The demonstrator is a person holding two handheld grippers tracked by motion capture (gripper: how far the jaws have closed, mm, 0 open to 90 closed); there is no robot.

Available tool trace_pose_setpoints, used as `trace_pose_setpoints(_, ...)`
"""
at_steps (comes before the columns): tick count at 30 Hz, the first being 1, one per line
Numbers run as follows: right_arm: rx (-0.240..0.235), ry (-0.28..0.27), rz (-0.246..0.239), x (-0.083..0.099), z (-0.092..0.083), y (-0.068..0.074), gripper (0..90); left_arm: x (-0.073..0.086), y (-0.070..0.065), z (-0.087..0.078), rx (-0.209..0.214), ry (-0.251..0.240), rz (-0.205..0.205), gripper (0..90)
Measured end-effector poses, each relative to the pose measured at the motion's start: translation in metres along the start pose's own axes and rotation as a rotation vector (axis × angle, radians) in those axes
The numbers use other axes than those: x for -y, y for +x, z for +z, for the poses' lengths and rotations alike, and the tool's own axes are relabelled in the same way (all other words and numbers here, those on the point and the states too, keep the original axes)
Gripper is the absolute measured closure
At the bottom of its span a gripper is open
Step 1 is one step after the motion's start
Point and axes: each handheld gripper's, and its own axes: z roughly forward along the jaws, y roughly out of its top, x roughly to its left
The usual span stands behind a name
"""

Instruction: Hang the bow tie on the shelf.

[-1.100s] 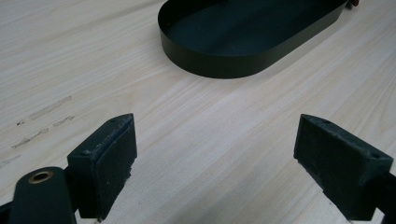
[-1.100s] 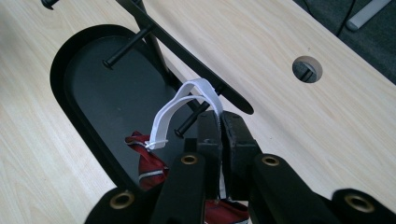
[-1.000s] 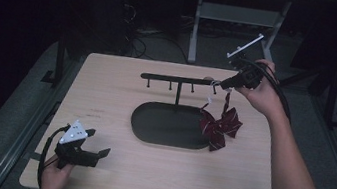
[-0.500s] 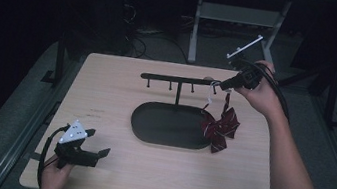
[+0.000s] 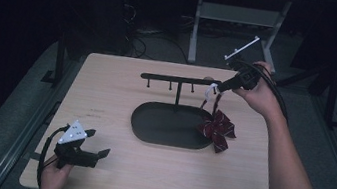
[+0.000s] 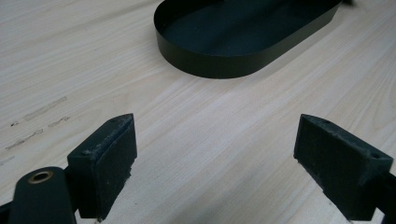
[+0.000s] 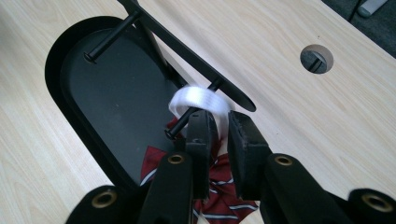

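Up at the right end of the black rack's crossbar (image 5: 178, 80), a white elastic loop (image 7: 198, 100) is hooked around one of the small pegs (image 7: 189, 116) that hang from the bar. From that loop a dark red bow tie with pale stripes (image 5: 217, 128) dangles, its folds lying at the right rim of the oval black tray (image 5: 150, 132) that forms the rack's base; whether it rests on the rim or hangs just clear of it cannot be told. In the right gripper view the bow's striped fabric (image 7: 219, 196) shows below the fingers, partly over the tray's edge.

The right gripper (image 7: 218, 126) is held high and tilted down toward the bar, its fingers pressed nearly together and pinching the white loop just beside the peg. The person's right hand (image 5: 262, 93) grips it from behind, the forearm running in from the lower right of the high view, with the black cable arching over the wrist.

The crossbar stands on a single post (image 5: 178, 96) rising from the middle of the tray, with other bare pegs spaced along it to the left.

Well apart from all this, the left gripper (image 5: 94, 153) rests low near the front left corner of the wooden counter (image 5: 106, 90), held by the left hand (image 5: 55, 176). Its fingers (image 6: 105, 158) are spread wide with nothing between them, pointing across bare wood toward the tray's near wall (image 6: 224, 65).
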Motion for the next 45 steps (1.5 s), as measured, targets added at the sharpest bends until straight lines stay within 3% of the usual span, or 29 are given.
trace_pose_setpoints(7,-0.015,-0.003,0.003,0.005,0.001,-0.001,77.4,0.000,0.000,0.000,-0.001,-0.001,0.000,13.1)
trace_pose_setpoints(10,-0.045,-0.009,0.014,0.009,0.002,-0.002,77.5,0.000,0.000,0.000,-0.002,0.002,0.000,13.1)
trace_pose_setpoints(45,-0.095,-0.065,0.052,0.042,-0.001,-0.007,66.7,0.001,0.000,-0.002,-0.016,0.007,-0.006,13.1)
